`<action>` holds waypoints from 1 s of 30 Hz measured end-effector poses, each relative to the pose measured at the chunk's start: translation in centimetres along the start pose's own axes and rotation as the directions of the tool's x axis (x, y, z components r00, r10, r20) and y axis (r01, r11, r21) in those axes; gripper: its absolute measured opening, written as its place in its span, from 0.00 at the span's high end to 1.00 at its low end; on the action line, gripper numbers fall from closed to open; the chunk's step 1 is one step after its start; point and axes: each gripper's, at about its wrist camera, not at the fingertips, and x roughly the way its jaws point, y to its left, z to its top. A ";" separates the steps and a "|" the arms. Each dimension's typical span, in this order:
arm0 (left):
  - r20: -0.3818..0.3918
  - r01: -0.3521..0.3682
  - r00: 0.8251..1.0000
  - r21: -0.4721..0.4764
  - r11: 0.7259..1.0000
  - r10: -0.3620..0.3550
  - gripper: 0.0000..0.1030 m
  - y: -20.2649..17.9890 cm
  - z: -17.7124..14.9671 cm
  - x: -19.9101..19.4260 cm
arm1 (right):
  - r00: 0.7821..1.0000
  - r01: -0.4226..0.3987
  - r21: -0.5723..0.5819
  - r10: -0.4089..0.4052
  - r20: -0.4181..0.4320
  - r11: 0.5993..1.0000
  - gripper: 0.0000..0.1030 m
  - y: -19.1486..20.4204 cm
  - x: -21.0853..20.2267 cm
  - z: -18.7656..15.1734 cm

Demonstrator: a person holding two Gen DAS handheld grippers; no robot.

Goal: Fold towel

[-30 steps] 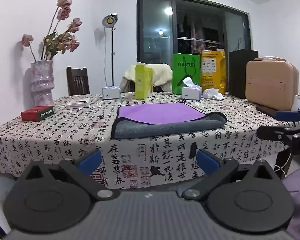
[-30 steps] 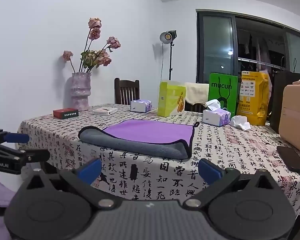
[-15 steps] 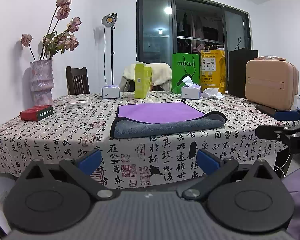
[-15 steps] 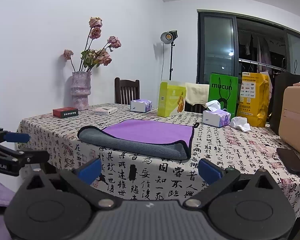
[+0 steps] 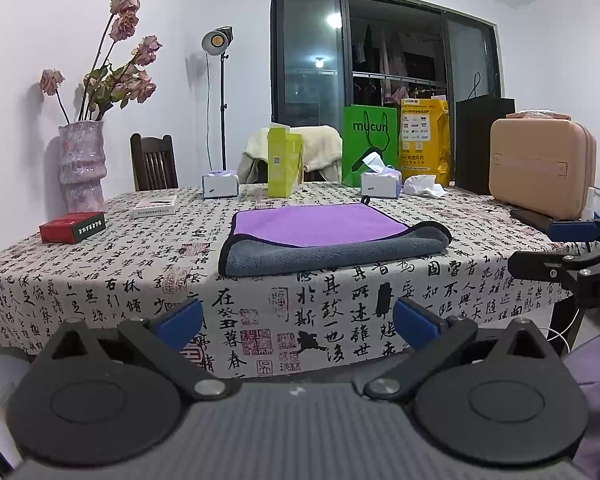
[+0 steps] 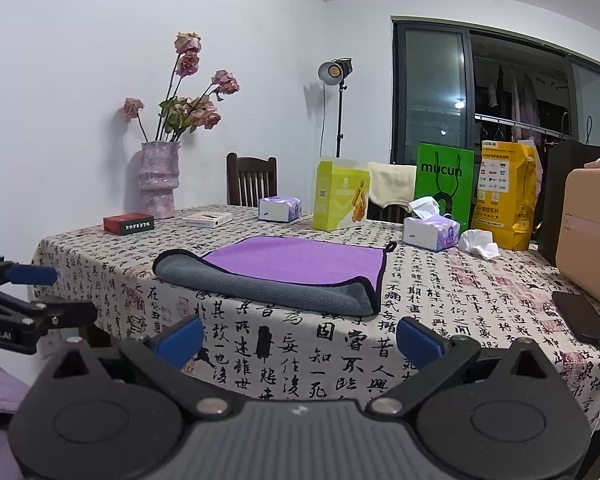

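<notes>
A towel, purple on top and grey underneath, point(image 5: 320, 232) lies folded on the table with its grey fold toward me; it also shows in the right wrist view point(image 6: 284, 268). My left gripper point(image 5: 298, 322) is open and empty, held off the table's near edge, well short of the towel. My right gripper point(image 6: 300, 338) is open and empty too, also in front of the table edge. Each gripper shows at the side of the other's view: the right gripper point(image 5: 572, 256) and the left gripper point(image 6: 24, 300).
The table point(image 5: 100, 272) has a calligraphy-print cloth. On it stand a vase of dried roses point(image 5: 80, 168), a red box point(image 5: 72, 226), tissue boxes point(image 5: 380, 184), a yellow-green carton point(image 5: 284, 168), bags point(image 5: 368, 140), a tan case point(image 5: 540, 168) and a phone point(image 6: 584, 322).
Both grippers have drifted slightly back and down from the table; the towel has not moved.
</notes>
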 end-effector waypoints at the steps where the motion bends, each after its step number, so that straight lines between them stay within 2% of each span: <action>1: 0.000 0.000 1.000 0.000 1.000 0.000 0.00 0.0 0.0 0.0 | 1.000 -0.001 -0.001 0.001 0.000 1.000 0.00 0.0 0.0 0.0; 30: 0.003 -0.001 1.000 0.004 1.000 0.001 0.00 0.2 0.2 -0.1 | 1.000 0.012 0.013 -0.012 0.001 1.000 0.00 -0.3 0.1 0.0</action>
